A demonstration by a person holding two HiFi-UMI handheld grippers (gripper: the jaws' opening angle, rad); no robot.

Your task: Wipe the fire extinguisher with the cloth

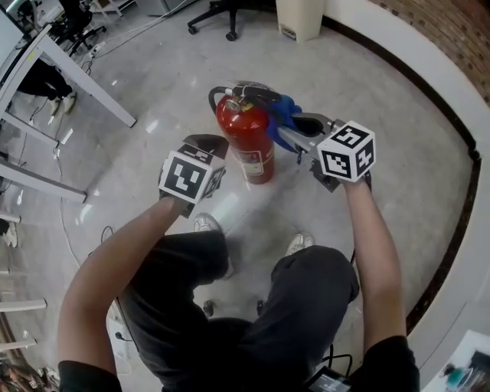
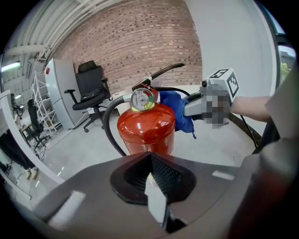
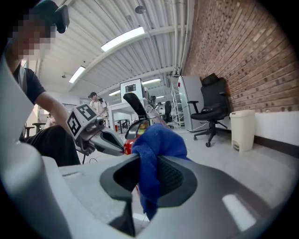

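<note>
A red fire extinguisher [image 1: 246, 142] stands upright on the pale floor, with a black hose [image 2: 108, 126] looping at its left and a gauge [image 2: 142, 99] on top. My right gripper [image 1: 297, 129] is shut on a bunched blue cloth [image 1: 282, 115], which it holds against the extinguisher's top right, beside the handle. In the right gripper view the cloth [image 3: 155, 144] fills the gap between the jaws and hangs below them. My left gripper [image 1: 208, 145] hovers just left of the cylinder, apart from it, its jaws shut on nothing [image 2: 150, 173].
A black office chair [image 1: 222, 11] and a cream waste bin [image 1: 300, 17] stand farther back. Grey desk legs [image 1: 84, 80] run along the left. A curved dark baseboard [image 1: 452, 138] and a brick wall bound the right. The person's shoes [image 1: 207, 223] are just in front of the extinguisher.
</note>
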